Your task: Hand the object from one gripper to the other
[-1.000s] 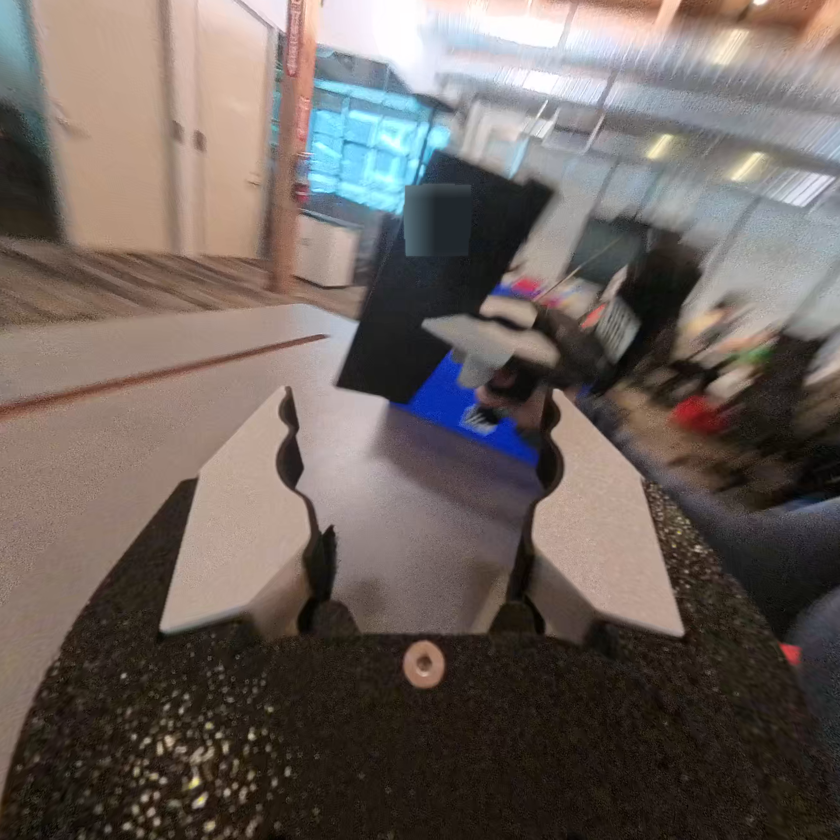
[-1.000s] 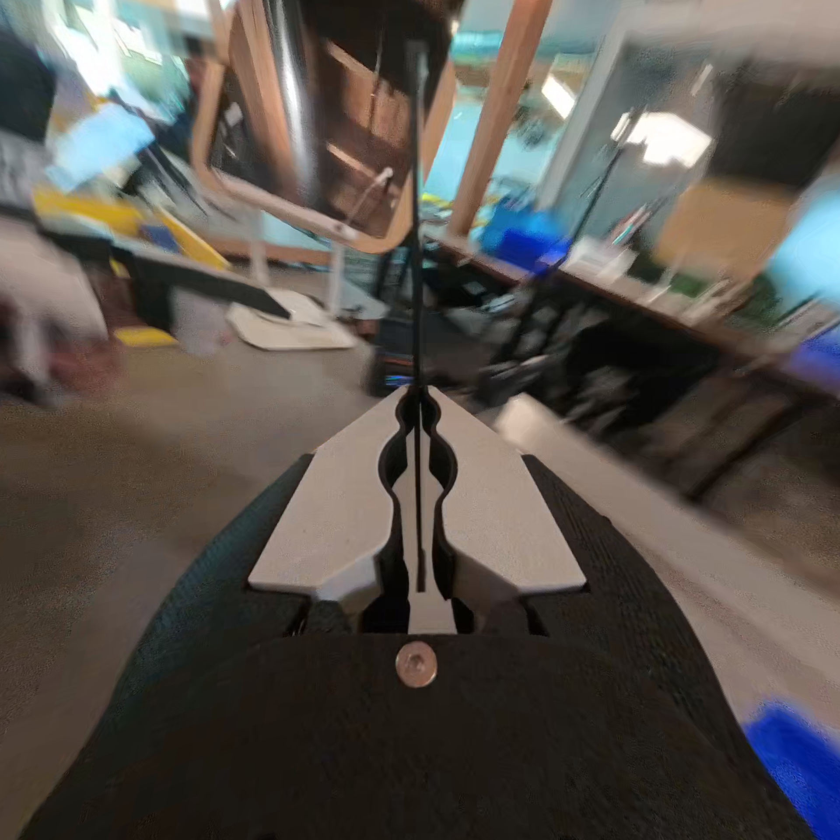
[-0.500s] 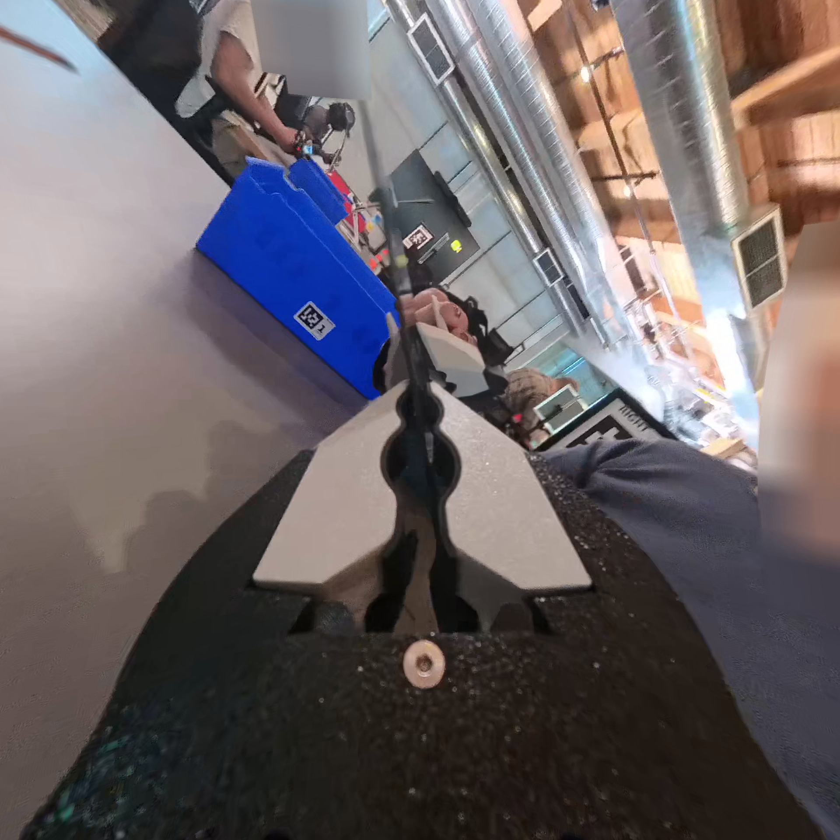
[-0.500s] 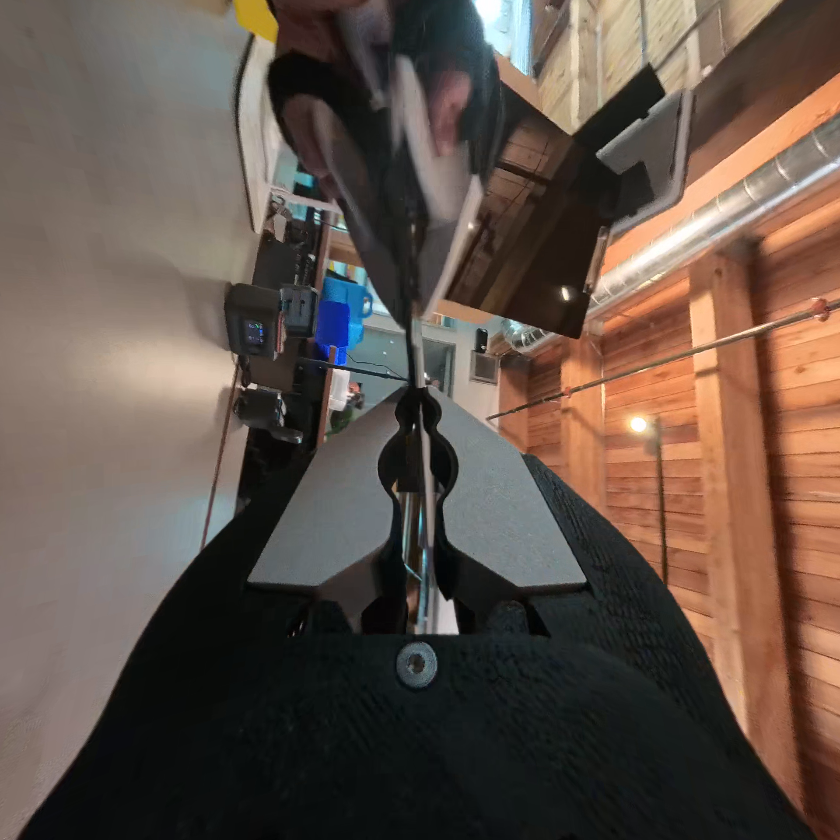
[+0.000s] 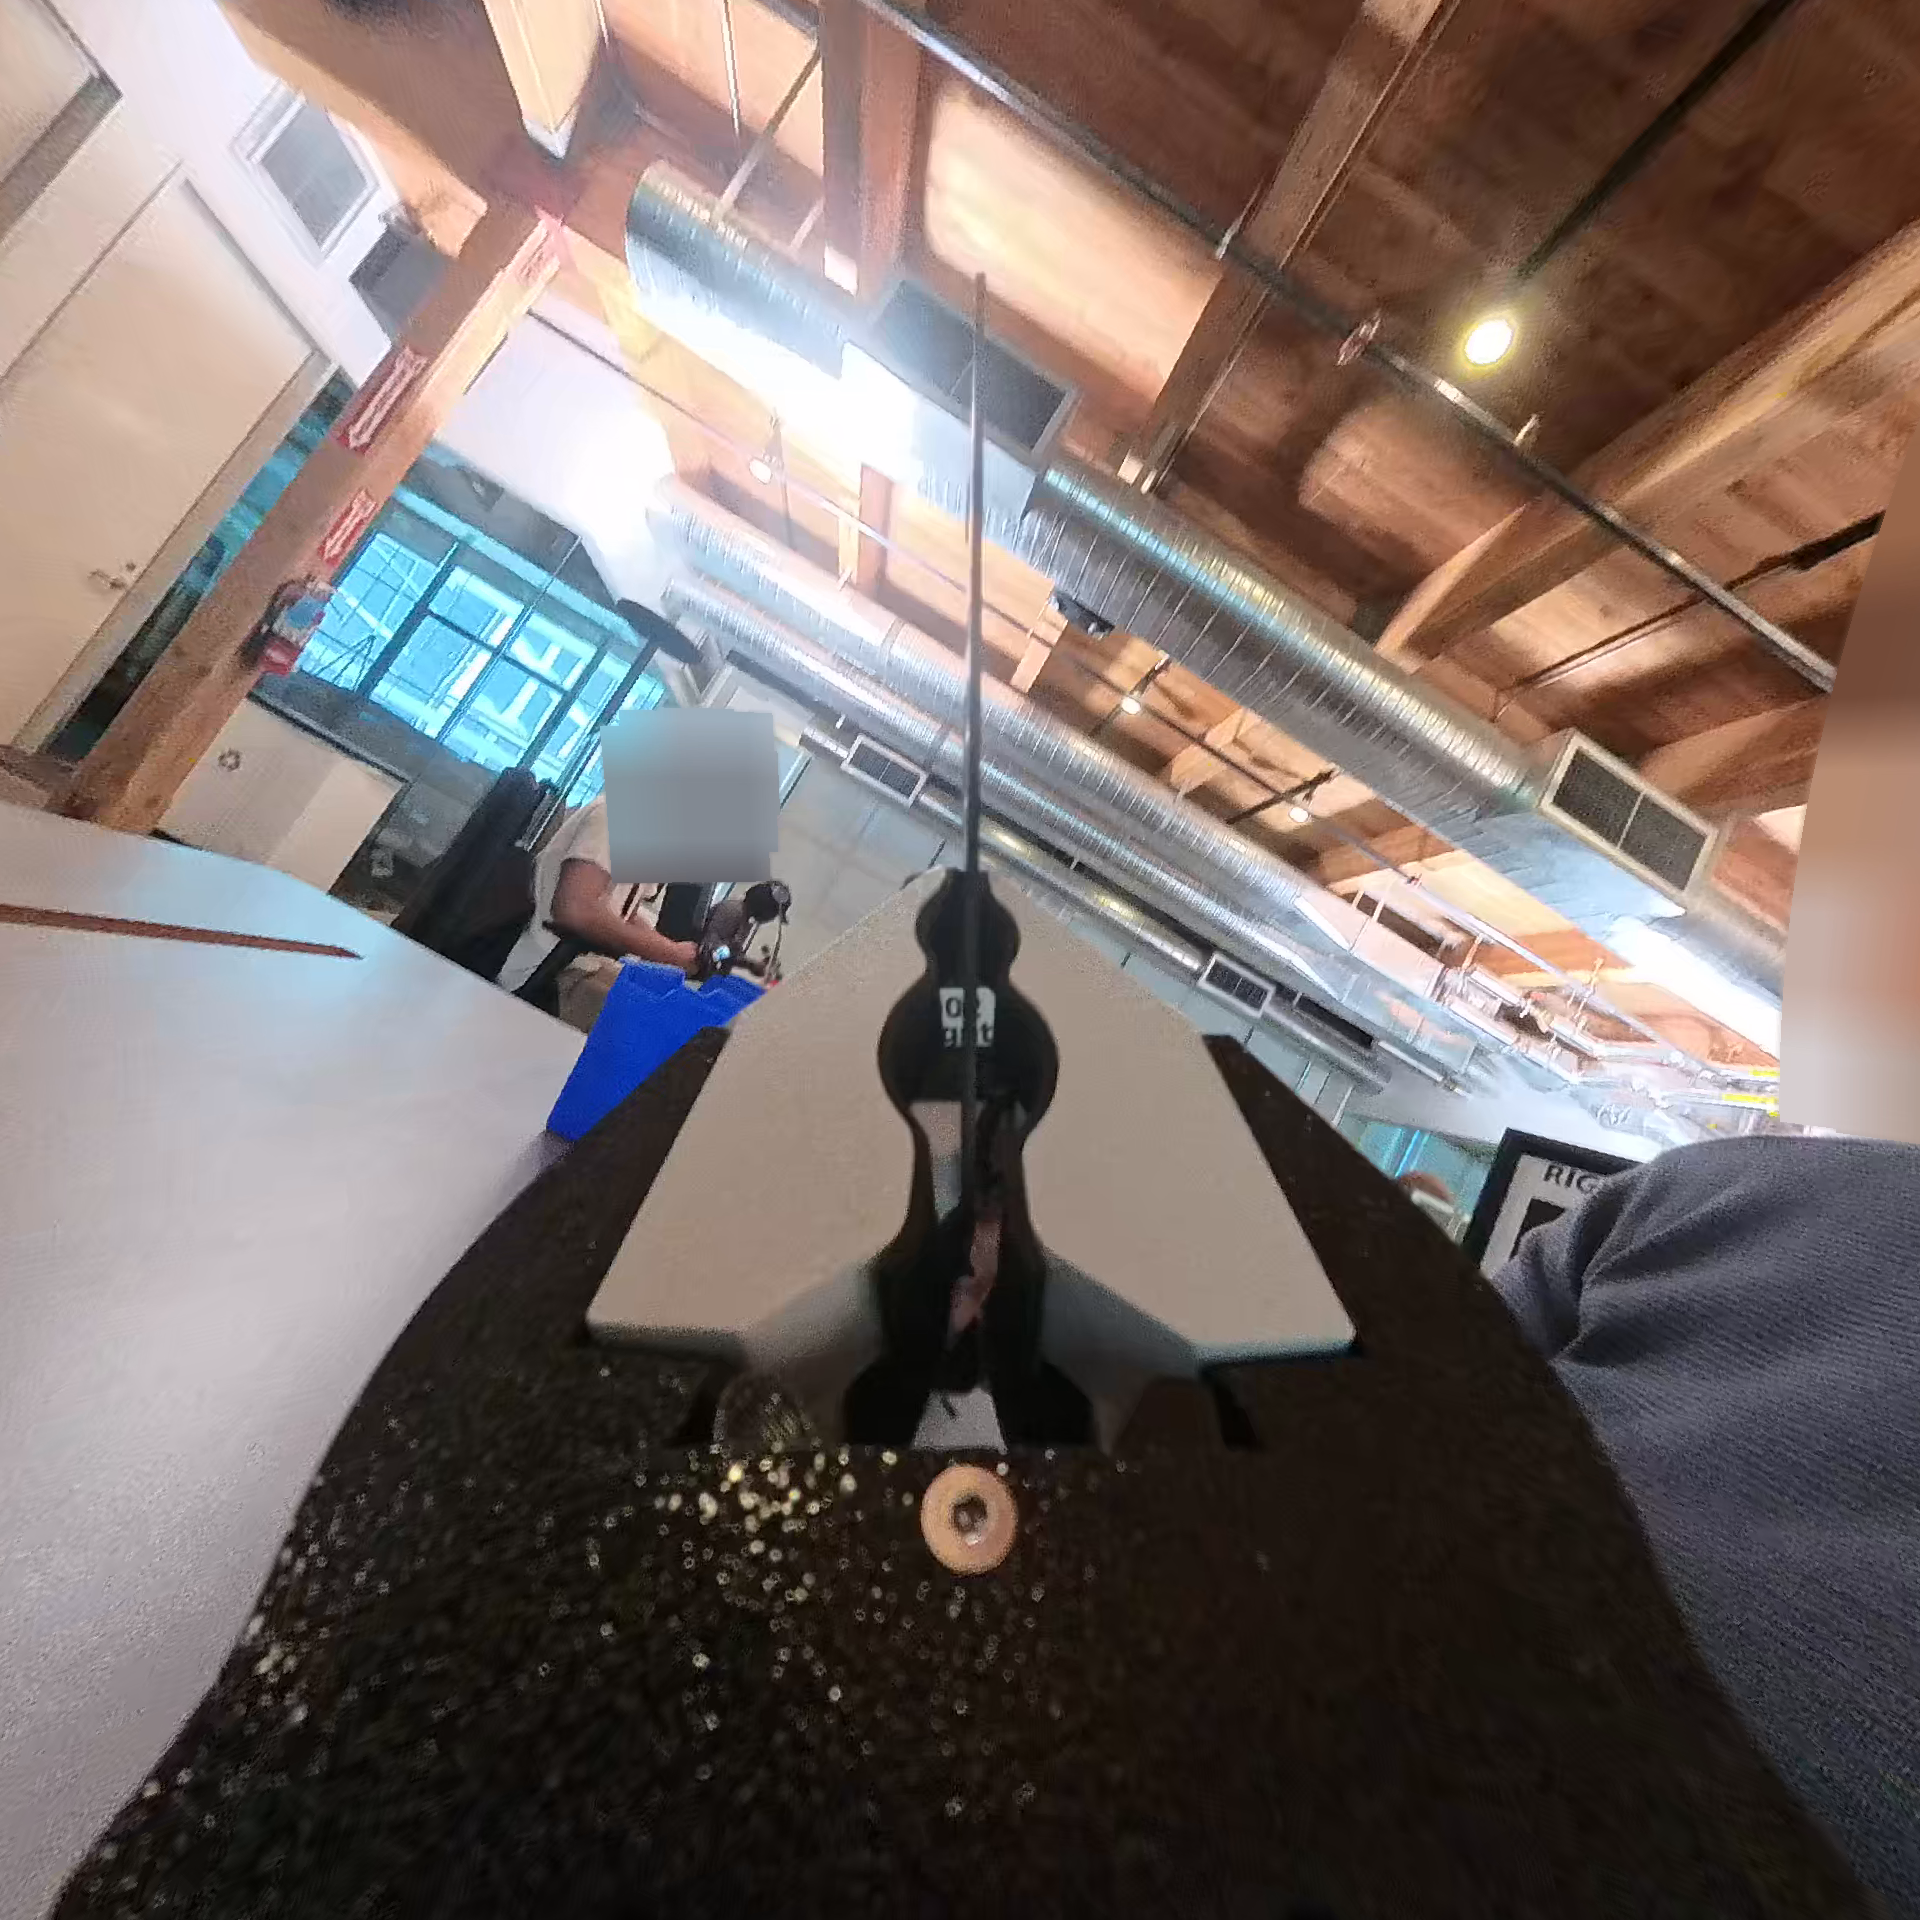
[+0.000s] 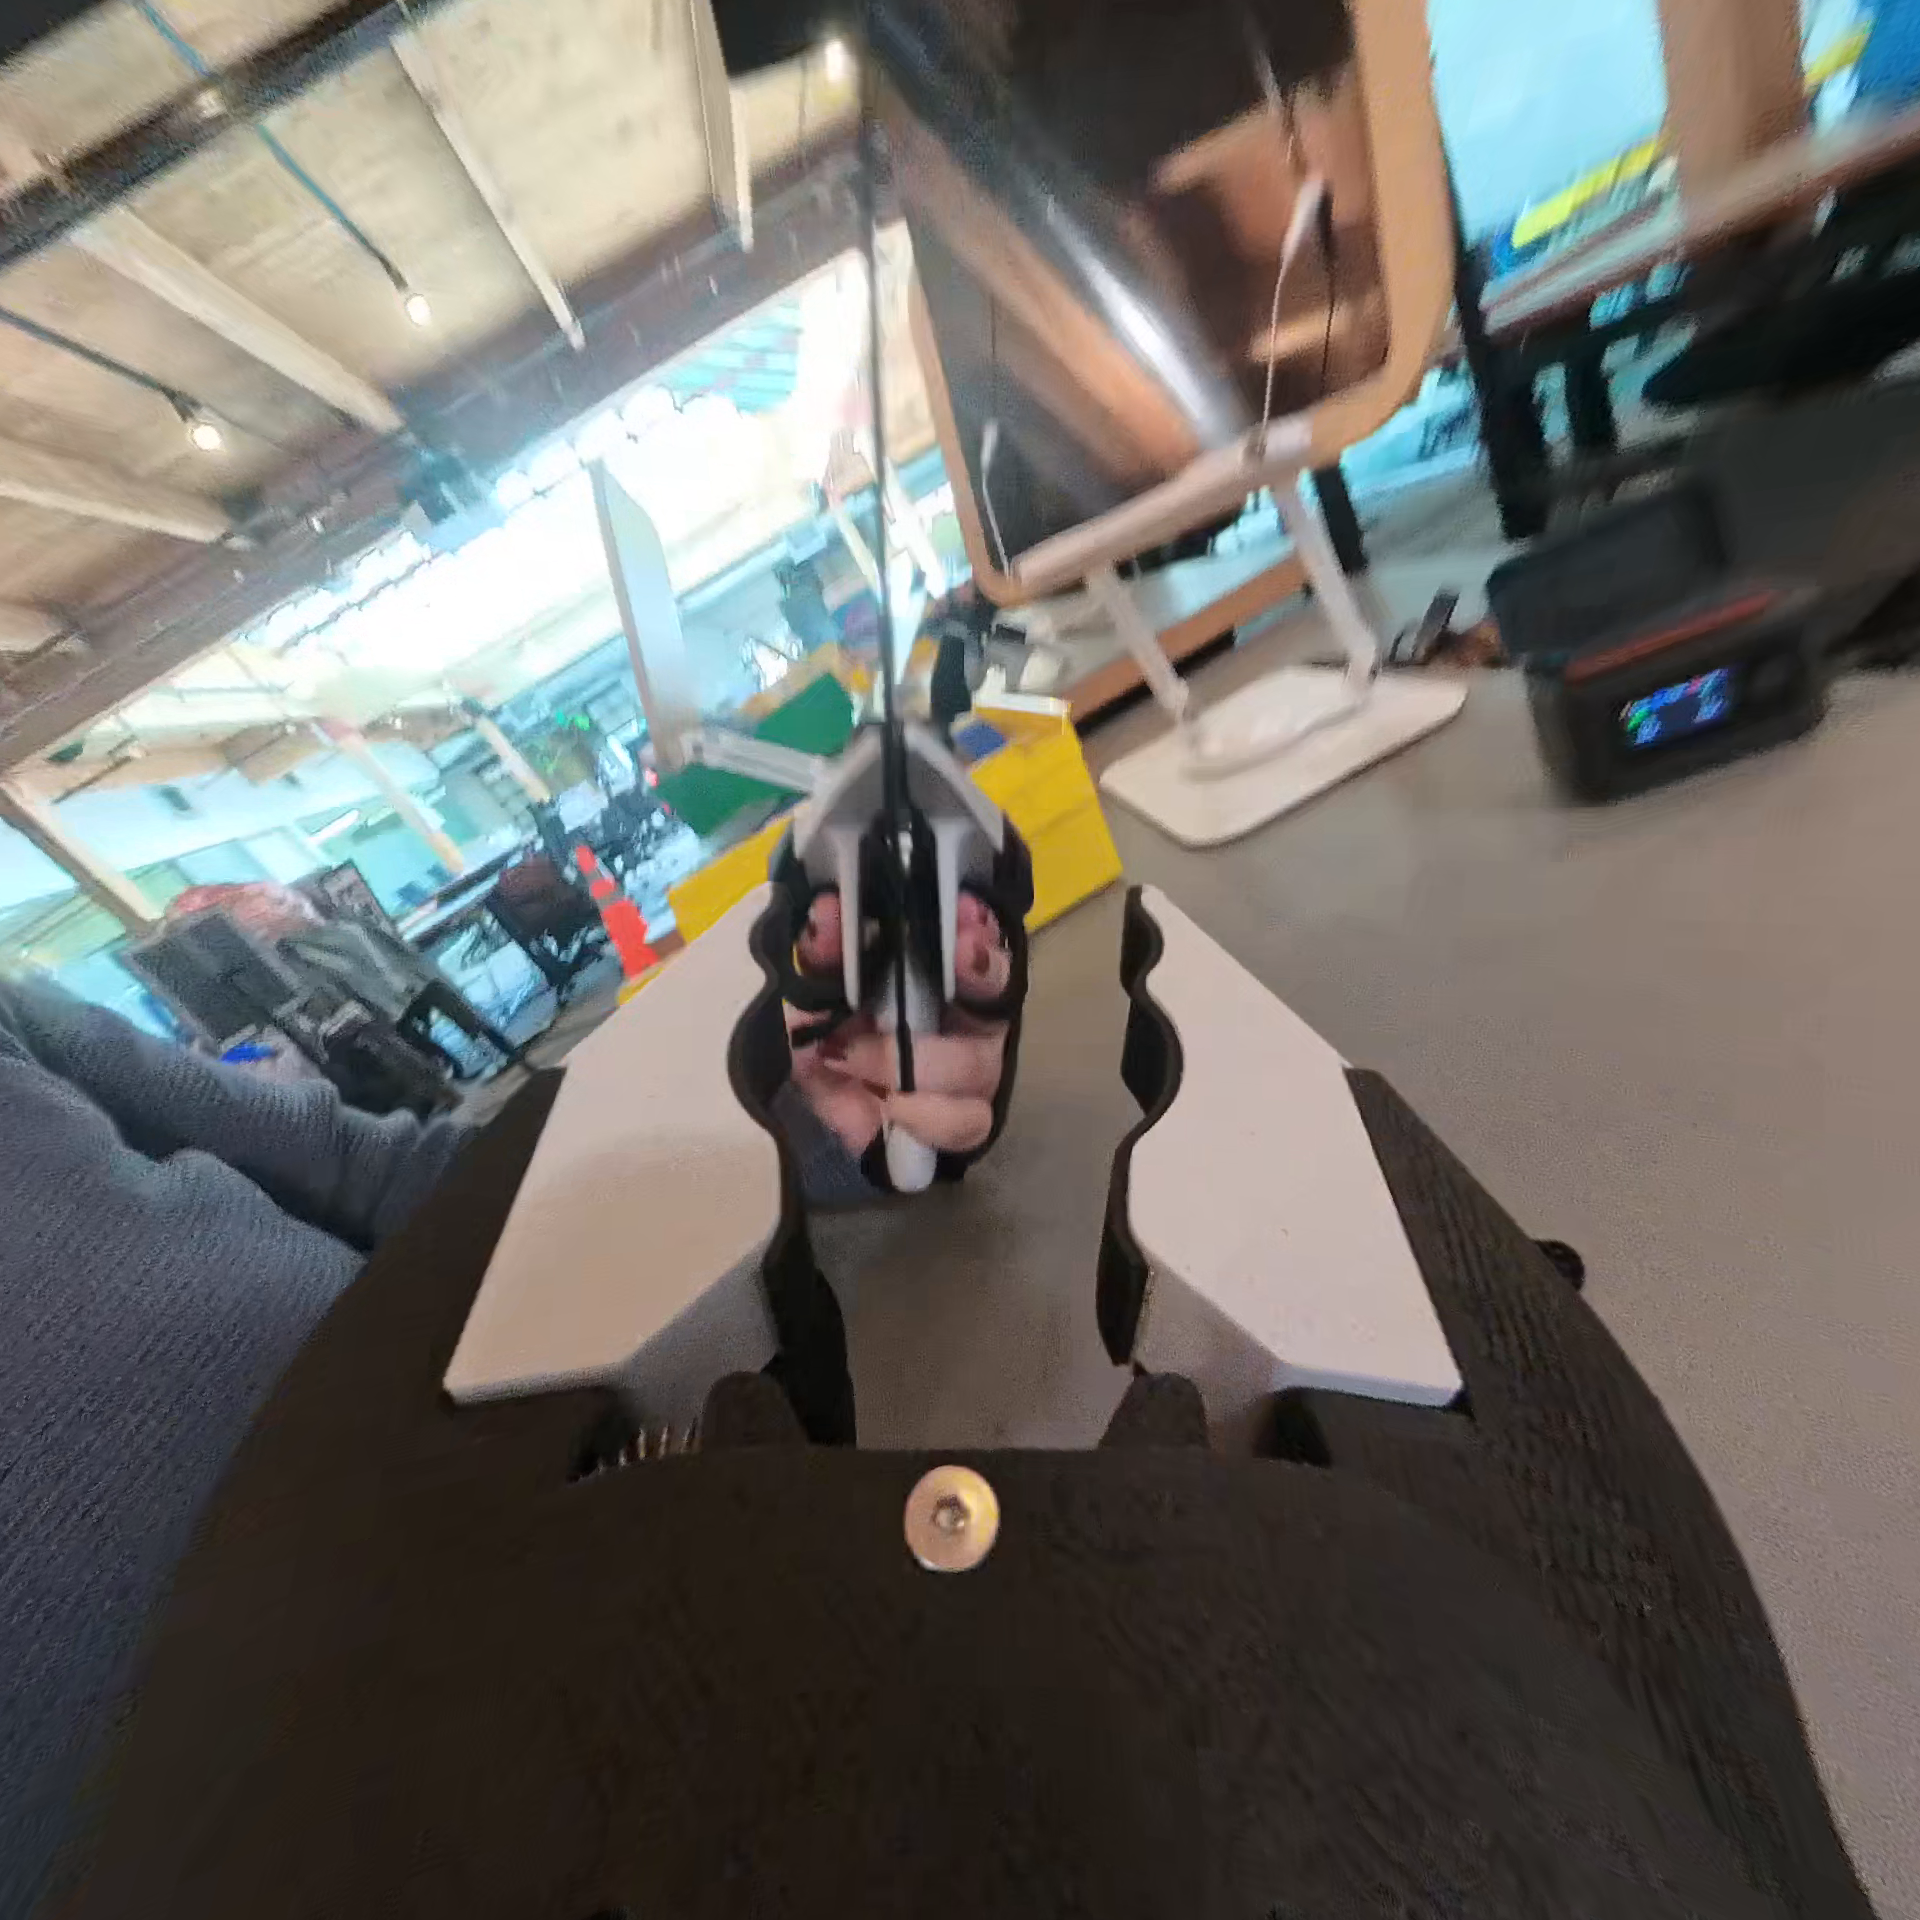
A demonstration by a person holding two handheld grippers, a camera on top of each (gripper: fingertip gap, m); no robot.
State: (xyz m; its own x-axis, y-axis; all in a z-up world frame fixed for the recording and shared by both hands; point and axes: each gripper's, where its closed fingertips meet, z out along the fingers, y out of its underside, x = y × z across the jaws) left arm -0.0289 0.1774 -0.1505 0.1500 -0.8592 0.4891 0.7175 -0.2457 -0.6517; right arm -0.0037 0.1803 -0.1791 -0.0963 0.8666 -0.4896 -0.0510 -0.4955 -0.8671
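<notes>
The object is a thin black flat sheet, seen edge-on as a dark line [image 5: 975, 582]. My left gripper [image 5: 966, 883] is shut on its lower edge and holds it upright in the air. In the right wrist view the same sheet [image 6: 878, 416] rises from the left gripper [image 6: 899, 810], which a hand [image 6: 935, 1101] holds a short way ahead. My right gripper [image 6: 951, 904] is open and empty, its white fingers [image 6: 1247, 1174] spread on either side of that hand and apart from the sheet.
A grey table [image 5: 208, 1195] lies to the left with a blue bin [image 5: 644, 1039] at its far edge. A person sits beyond it. A grey sleeve [image 5: 1714, 1403] is at right. Yellow bins [image 6: 1049, 821], a white stand base [image 6: 1278, 748] and a black device with a screen [image 6: 1673, 717] stand ahead. Some 5 cm of space lies between my two pairs of fingers.
A second ago the right gripper held the sheet and the left was open. The left closed on it, then the right opened and drew back. Both views have swung around.
</notes>
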